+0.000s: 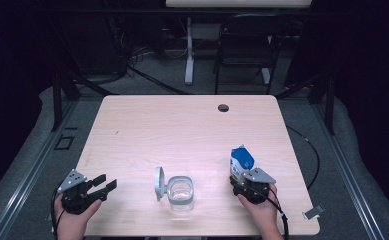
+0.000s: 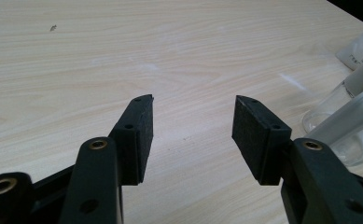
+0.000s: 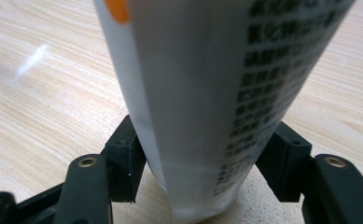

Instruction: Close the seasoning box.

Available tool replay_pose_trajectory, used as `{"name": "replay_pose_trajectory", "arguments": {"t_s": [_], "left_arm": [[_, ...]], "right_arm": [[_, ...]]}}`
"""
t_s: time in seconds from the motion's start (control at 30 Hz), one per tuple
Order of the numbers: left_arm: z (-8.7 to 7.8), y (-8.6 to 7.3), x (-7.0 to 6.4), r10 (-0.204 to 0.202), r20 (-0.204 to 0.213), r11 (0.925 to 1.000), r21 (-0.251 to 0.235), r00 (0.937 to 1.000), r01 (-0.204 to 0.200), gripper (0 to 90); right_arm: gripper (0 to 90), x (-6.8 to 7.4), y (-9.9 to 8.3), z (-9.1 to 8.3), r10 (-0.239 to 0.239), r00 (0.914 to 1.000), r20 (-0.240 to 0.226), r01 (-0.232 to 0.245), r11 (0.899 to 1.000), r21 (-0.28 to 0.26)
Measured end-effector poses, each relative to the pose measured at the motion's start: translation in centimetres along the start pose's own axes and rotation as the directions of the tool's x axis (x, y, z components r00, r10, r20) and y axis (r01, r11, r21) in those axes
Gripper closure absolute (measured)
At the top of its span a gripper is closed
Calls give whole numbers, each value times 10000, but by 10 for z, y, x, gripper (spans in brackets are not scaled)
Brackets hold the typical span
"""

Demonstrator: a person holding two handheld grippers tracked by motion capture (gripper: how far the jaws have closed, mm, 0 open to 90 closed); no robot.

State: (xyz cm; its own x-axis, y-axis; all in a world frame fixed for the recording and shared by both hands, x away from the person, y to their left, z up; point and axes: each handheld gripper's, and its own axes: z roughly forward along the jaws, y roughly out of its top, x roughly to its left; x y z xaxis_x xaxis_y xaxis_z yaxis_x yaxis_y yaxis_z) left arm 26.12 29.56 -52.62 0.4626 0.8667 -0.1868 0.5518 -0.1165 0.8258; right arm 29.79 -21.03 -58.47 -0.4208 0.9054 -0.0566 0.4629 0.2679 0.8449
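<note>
A blue and white carton (image 1: pixel 242 161) stands tilted near the table's front right, and my right gripper (image 1: pixel 243 181) is shut on its lower part. In the right gripper view the white carton (image 3: pixel 202 70), printed with dark text, sits between both pads (image 3: pixel 123 158) of my right gripper (image 3: pixel 205 126). A clear container (image 1: pixel 181 192) with its hinged lid (image 1: pixel 159 183) swung open to the left sits at the front middle. My left gripper (image 1: pixel 108 181) is open at the front left, low over bare wood. From my left gripper (image 2: pixel 193 100) the container (image 2: pixel 352 116) shows at the right edge.
The light wooden table (image 1: pixel 182 125) has a cable hole (image 1: pixel 223 107) near its far edge. A small grey tag (image 1: pixel 313 212) lies at the front right corner. A black chair (image 1: pixel 244 45) and a white desk leg (image 1: pixel 189 50) stand beyond the table.
</note>
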Motion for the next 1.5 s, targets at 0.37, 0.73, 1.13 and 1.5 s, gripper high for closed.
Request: {"name": "replay_pose_trajectory", "arguments": {"t_s": [0.37, 0.73, 1.13, 1.5], "left_arm": [[-1, 0, 1, -38, -31, 10000, -46, 10000, 38, 487], [-1, 0, 2, -84, -53, 9999, -78, 10000, 84, 487], [-3, 0, 5, -127, -114, 9999, -104, 9999, 125, 487], [-3, 0, 6, -193, -130, 9998, -98, 9997, 192, 487]], "right_arm": [[414, -9, 0, -1, -140, 9987, -487, 143, 9999, 50], [401, -13, 0, -4, -351, 9976, -600, 365, 9991, 235], [396, -6, -2, -8, -150, 9999, 61, 148, 9997, 198], [363, 6, -2, -3, -208, 9959, 879, 214, 9997, -63]]}}
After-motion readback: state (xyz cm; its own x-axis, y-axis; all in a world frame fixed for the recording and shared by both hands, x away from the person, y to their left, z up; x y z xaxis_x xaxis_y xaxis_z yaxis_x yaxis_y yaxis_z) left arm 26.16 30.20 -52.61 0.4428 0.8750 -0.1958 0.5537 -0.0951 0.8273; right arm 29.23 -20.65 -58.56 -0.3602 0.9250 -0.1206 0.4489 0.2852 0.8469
